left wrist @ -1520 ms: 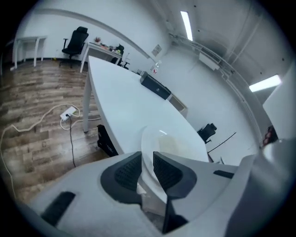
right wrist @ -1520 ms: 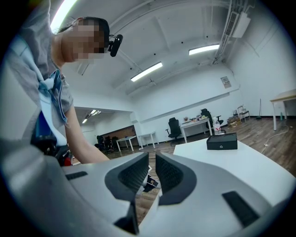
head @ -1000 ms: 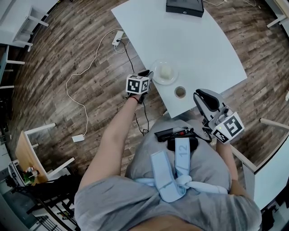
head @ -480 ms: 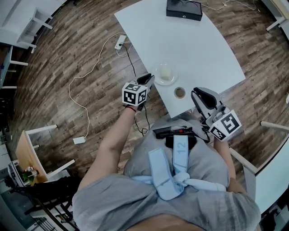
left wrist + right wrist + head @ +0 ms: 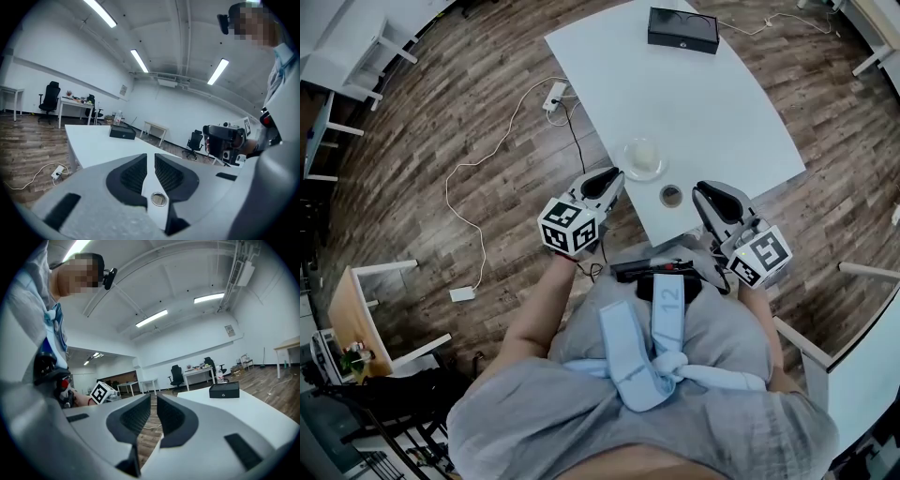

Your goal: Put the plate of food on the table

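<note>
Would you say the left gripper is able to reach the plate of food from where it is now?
Probably yes: the plate of food sits near the table edge, and nothing stands between it and the left gripper, though its jaws are together.

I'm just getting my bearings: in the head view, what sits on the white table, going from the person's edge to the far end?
small round cup → plate of food → black box
</note>
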The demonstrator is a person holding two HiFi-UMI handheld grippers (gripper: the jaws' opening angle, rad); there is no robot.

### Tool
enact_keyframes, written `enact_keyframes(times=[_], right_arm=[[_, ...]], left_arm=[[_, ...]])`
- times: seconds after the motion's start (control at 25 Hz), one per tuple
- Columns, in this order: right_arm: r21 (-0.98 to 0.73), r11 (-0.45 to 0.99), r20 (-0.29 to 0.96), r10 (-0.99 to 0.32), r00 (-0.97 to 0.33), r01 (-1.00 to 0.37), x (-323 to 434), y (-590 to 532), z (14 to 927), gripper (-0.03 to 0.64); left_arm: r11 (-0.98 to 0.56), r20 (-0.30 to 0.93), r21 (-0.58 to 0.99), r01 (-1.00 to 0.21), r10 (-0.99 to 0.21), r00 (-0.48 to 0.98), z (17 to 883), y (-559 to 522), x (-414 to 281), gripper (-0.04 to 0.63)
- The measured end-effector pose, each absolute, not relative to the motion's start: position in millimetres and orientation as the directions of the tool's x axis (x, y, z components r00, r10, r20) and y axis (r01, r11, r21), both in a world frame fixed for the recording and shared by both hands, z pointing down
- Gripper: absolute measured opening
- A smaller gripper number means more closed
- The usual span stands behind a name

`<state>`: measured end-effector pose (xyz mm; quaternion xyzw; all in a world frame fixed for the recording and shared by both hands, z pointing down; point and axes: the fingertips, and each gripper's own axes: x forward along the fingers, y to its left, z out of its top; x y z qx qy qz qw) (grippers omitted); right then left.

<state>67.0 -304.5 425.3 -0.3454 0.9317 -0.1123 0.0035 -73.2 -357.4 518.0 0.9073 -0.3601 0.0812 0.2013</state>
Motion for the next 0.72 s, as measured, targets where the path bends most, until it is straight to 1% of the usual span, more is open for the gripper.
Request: enact_keyframes(times=[0.24,0.36,0.48,0.6,0.72], right_arm=[[-0.178,0.755,0.087,-0.626,-0.775,-0.631,63.5,-303.8,429.6,0.035],[-0.151,0.764,0.103,-0.619,-0.778,-0.628,61.1,-304.5,433.4,0.035],[-0.136,0.776,0.116,-0.604,-0.788,-0.616,58.3,-300.1,438.5,0.035],[-0.120,0.790,0.130,-0.588,-0.799,-0.601,55.4,-293.1,441.9,0.034],[-0.121,0.798,0.134,-0.576,-0.806,-0.590,53.4,-291.5,442.2,0.034]], left_arm=[[-0.720,0.171,0.266,-0.641,-0.619,0.766,476.0,-328.7,-75.7,0.060],[-0.741,0.126,0.217,-0.636,-0.625,0.771,460.1,-319.5,-79.5,0.060],[-0.743,0.088,0.218,-0.633,-0.631,0.771,451.2,-309.9,-81.5,0.060],[-0.741,0.076,0.223,-0.633,-0.634,0.769,451.1,-302.5,-79.8,0.060],[-0.764,0.091,0.198,-0.614,-0.610,0.788,455.1,-297.5,-72.3,0.060]])
